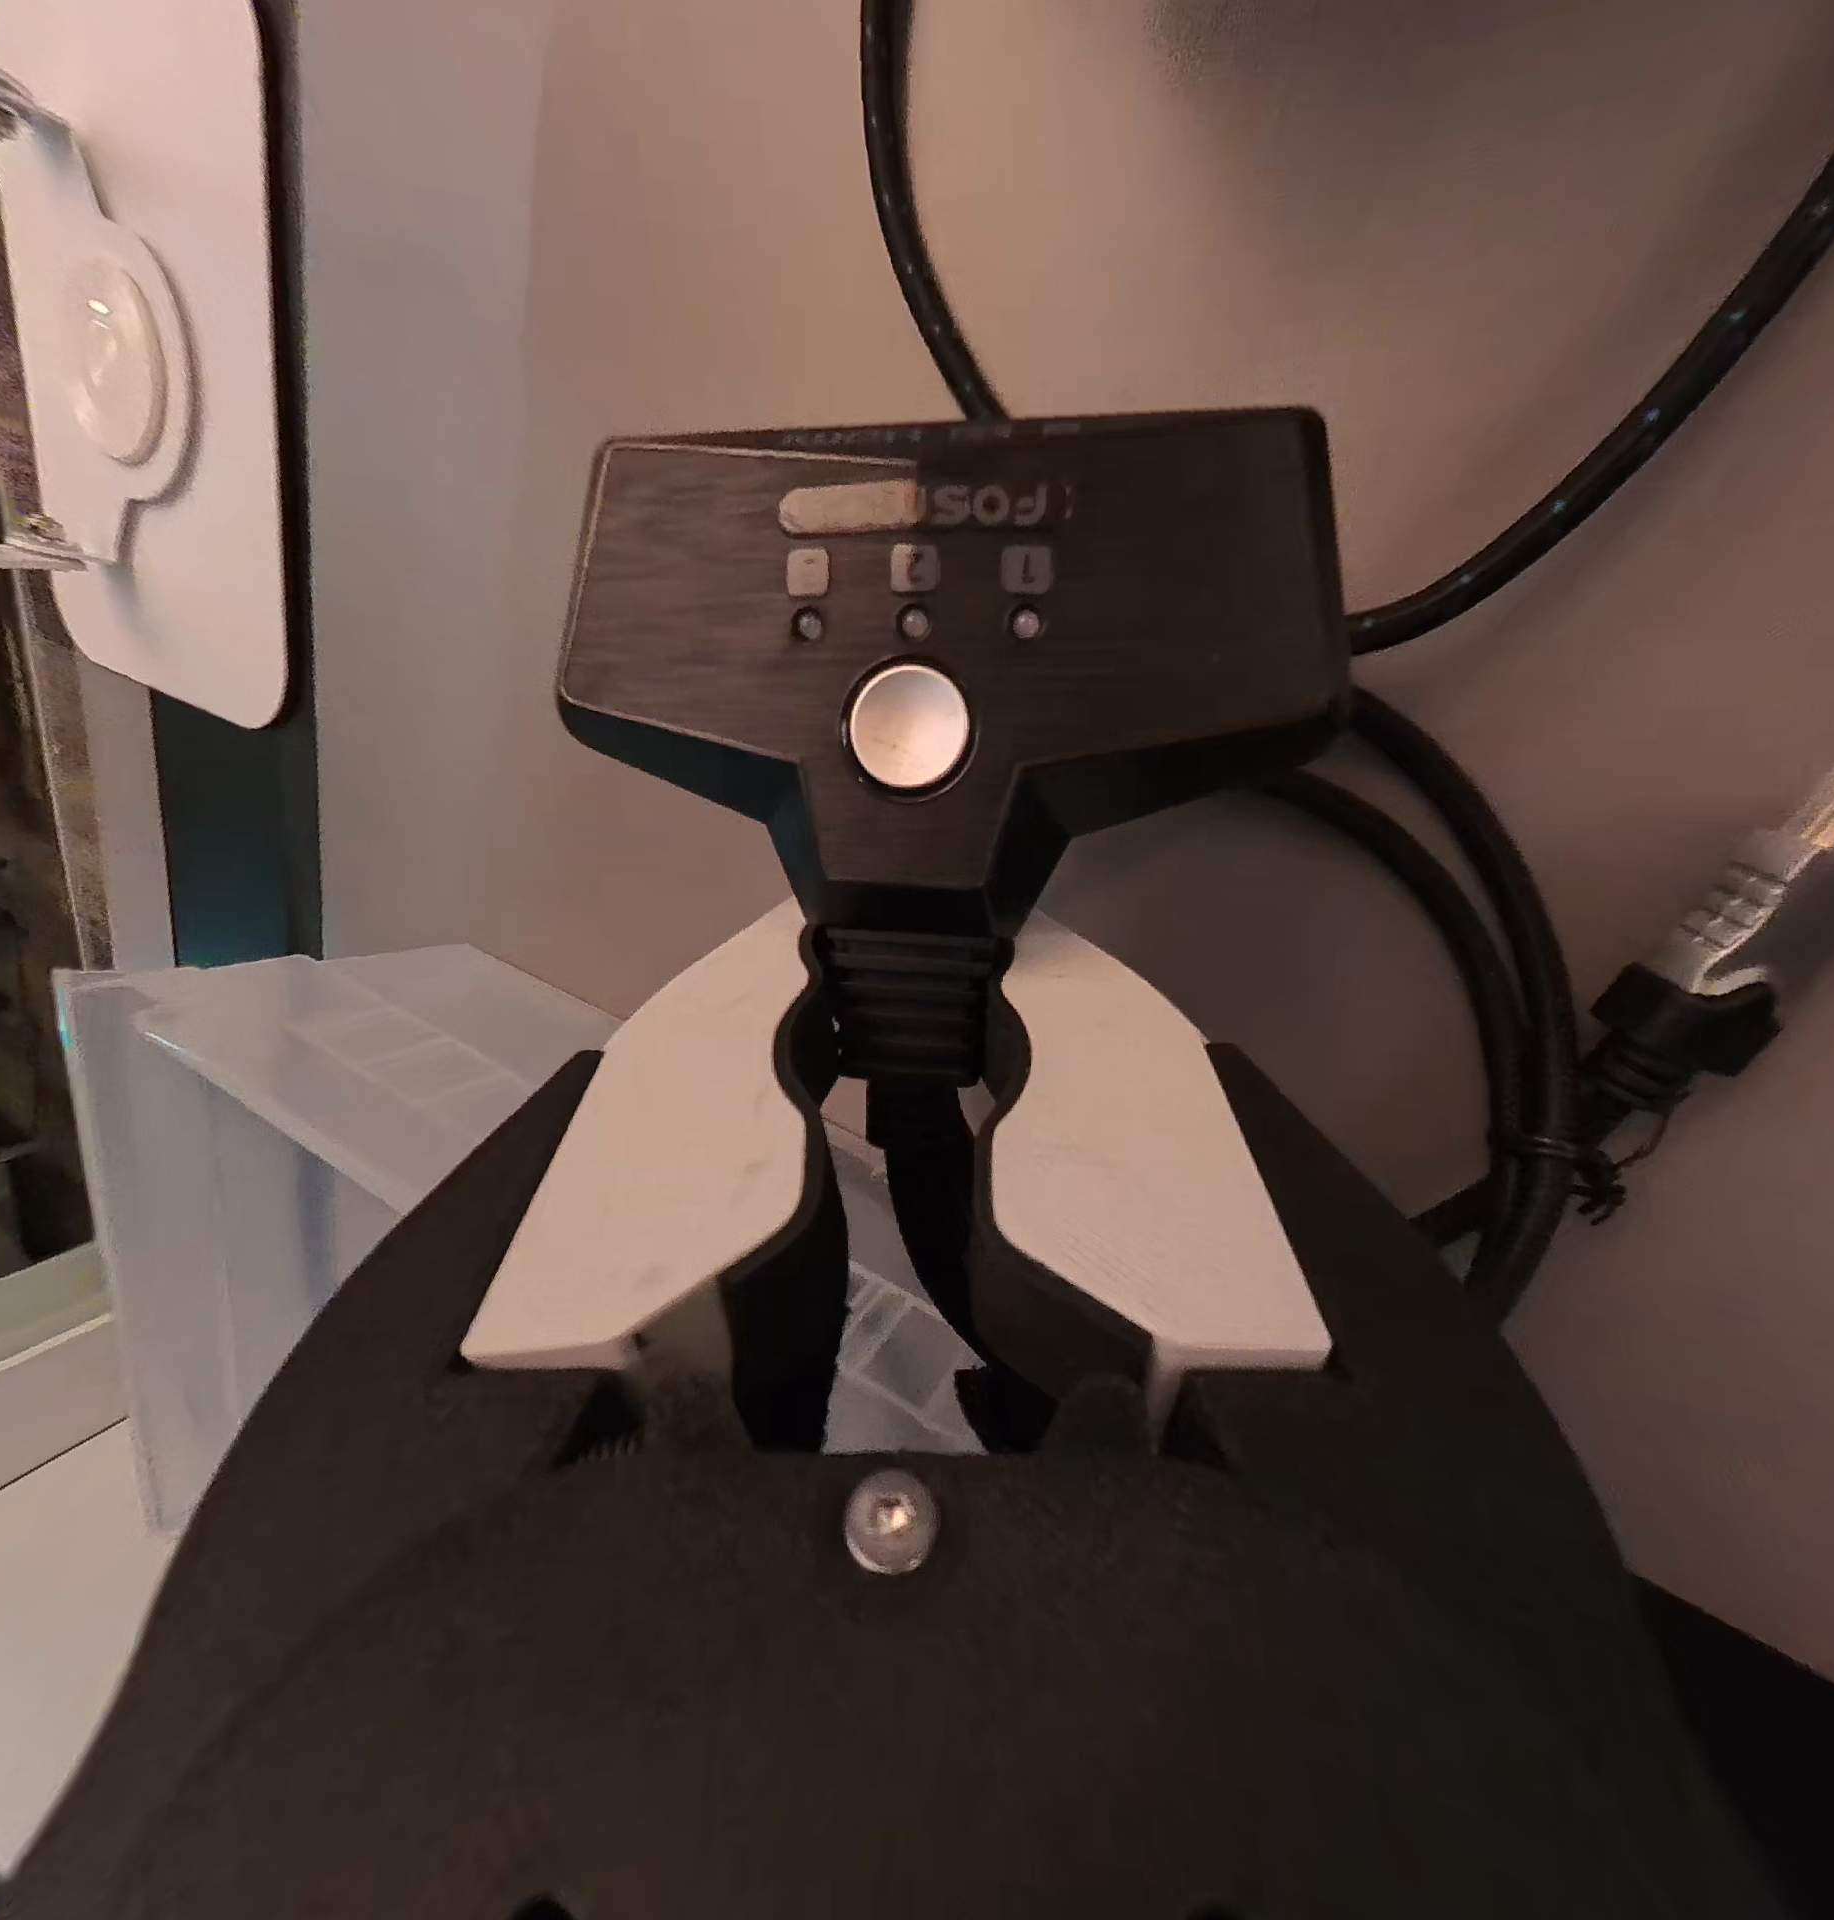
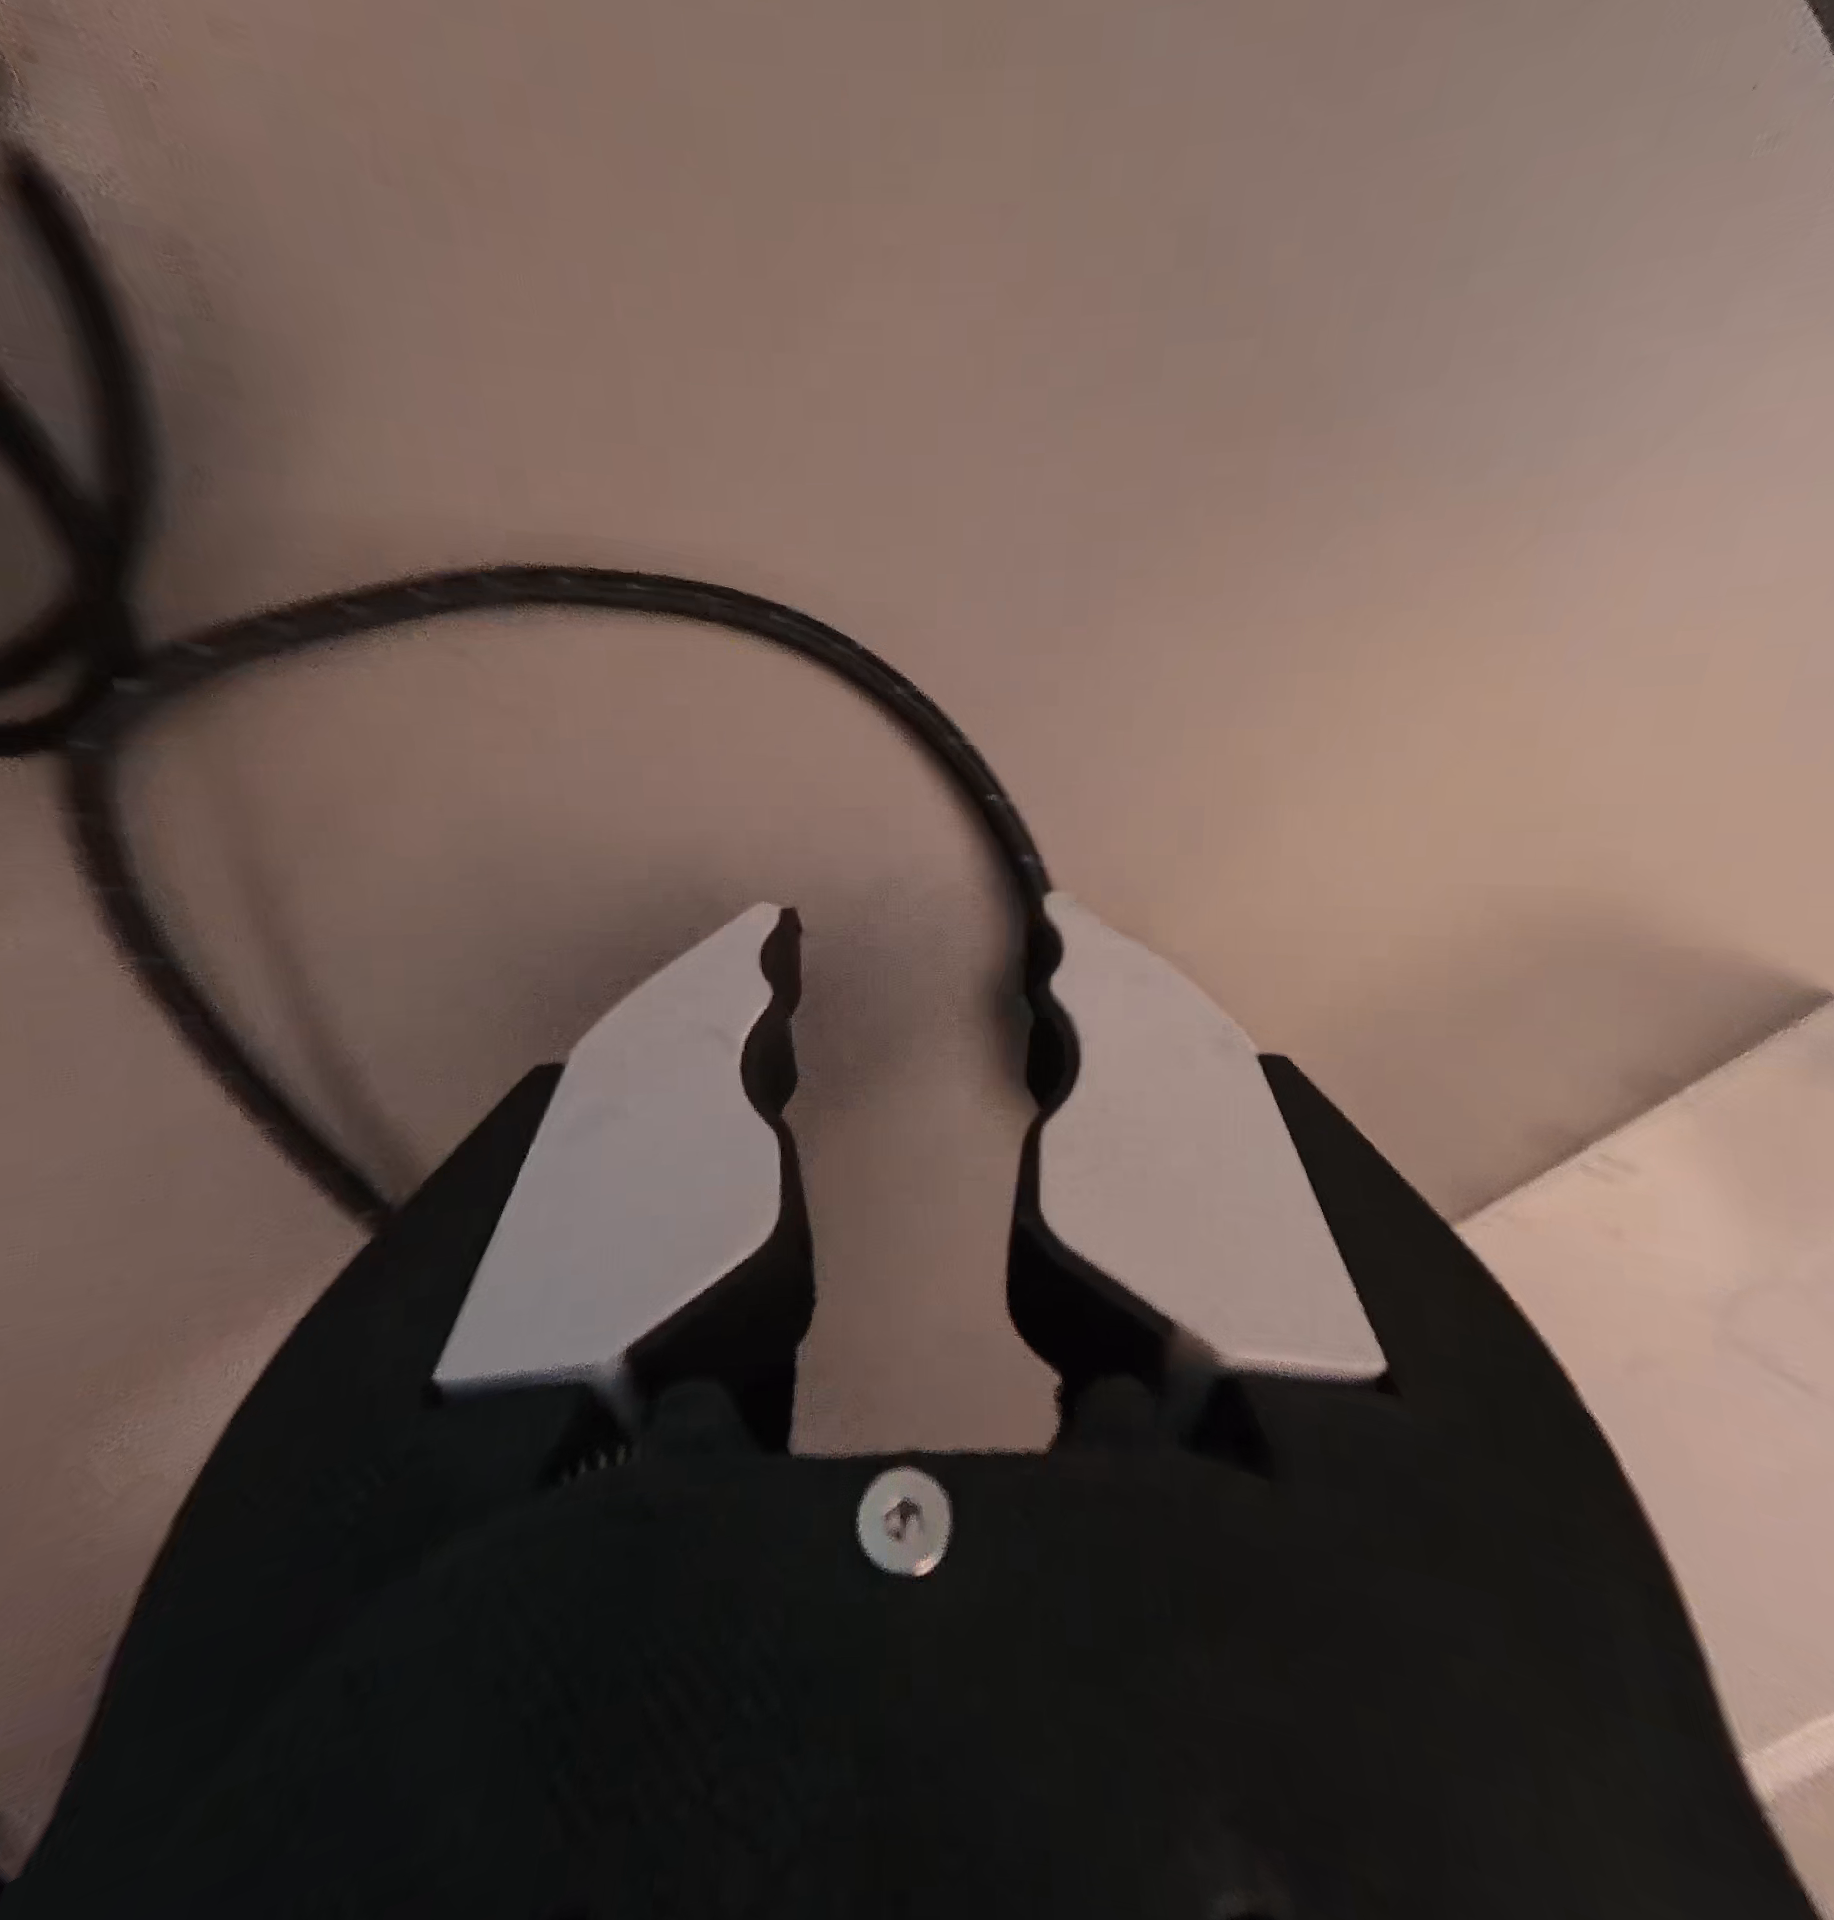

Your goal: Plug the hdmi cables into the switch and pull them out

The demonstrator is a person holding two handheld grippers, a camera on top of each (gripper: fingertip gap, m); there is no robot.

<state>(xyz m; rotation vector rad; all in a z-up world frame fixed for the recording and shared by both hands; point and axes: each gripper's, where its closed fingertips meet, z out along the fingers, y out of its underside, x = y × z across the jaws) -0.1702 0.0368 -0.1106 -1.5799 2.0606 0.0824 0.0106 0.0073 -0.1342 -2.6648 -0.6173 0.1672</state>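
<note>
The black HDMI switch (image 1: 944, 592) with a round silver button is held up in the middle of the left wrist view. My left gripper (image 1: 908, 997) is shut on the ribbed strain relief of the switch's own cable (image 1: 918, 1174), just below its body. A black braided cable (image 1: 1505, 540) curves behind the switch. A loose HDMI plug (image 1: 1744, 894) with a grey body lies at the right. My right gripper (image 2: 918, 925) is open and empty above the pale surface. A black braided cable (image 2: 684, 597) arcs in front of it and passes behind its right fingertip (image 2: 1110, 997).
A white plate with a clear dome (image 1: 134, 353) hangs at the left. A clear plastic box (image 1: 300, 1091) stands at the lower left. A coiled cable bundle (image 1: 1515, 1018) lies to the right of the switch. A pale block (image 2: 1671, 1299) sits at the right.
</note>
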